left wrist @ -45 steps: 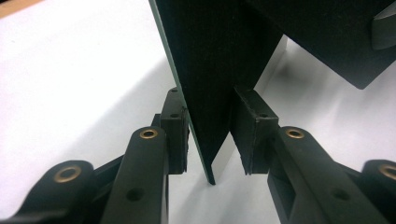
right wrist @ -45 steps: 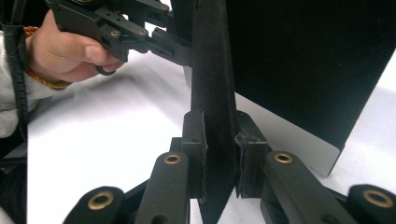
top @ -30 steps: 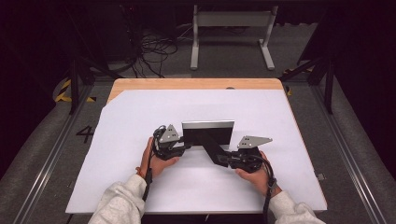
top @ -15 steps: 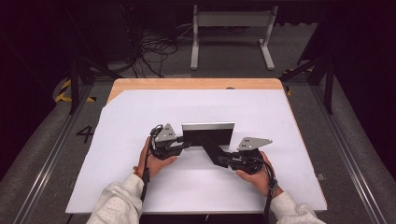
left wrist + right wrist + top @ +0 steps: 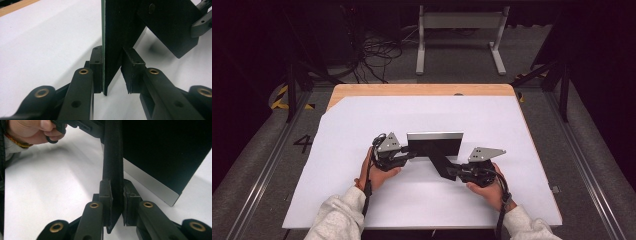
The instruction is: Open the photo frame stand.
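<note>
Item: black photo frame [image 5: 434,145], upright at the middle of the white bench [image 5: 362,115], its easel leg [image 5: 441,165] swung out behind toward the person. Left gripper [image 5: 409,156]: fingers clenched on the frame's side edge. Right gripper [image 5: 451,172]: fingers grasping the easel leg, having just tightened further. Frame and both hands sit where they were a second ago, so the leg adjustment looks about to begin, not finished.
</note>
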`<state>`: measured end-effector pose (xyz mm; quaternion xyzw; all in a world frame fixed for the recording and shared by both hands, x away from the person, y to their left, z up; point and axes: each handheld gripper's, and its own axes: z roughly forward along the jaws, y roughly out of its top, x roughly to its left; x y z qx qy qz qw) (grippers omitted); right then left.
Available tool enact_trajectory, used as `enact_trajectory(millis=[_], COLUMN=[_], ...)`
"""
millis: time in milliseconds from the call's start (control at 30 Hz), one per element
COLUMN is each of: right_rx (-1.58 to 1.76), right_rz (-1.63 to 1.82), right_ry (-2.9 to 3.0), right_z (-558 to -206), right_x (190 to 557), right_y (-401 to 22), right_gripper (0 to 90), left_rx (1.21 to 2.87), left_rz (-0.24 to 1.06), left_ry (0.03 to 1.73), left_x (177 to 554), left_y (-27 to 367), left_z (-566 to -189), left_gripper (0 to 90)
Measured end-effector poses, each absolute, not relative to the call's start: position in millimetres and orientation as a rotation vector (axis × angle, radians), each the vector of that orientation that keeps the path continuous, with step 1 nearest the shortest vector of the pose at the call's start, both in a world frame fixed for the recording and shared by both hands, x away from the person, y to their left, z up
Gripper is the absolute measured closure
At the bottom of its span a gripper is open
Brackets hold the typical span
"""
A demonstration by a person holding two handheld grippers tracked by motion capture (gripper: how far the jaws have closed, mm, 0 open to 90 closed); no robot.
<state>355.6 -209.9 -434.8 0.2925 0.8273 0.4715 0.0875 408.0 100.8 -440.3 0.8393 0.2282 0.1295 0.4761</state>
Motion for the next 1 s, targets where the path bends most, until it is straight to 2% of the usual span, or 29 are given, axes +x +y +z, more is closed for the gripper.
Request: enact_trajectory(millis=[567, 1000], right_rx=[0.848, 0.836], right_rz=[1.37, 1.362], right_ry=[2.485, 2.466], right_z=[-434.4, -427.9], right_x=[347.9, 343.4], right_y=[-207.0, -214.1], right_gripper=[81.6, 81.8], left_rx=[2.05, 2.016], left_rz=[0.322, 0.313], left_ry=[0.569, 0.559], left_x=[407.6, 406.9], left_y=[99.6, 107.0], left_z=[-440.4, -435.4], left_gripper=[68.1, 69.9])
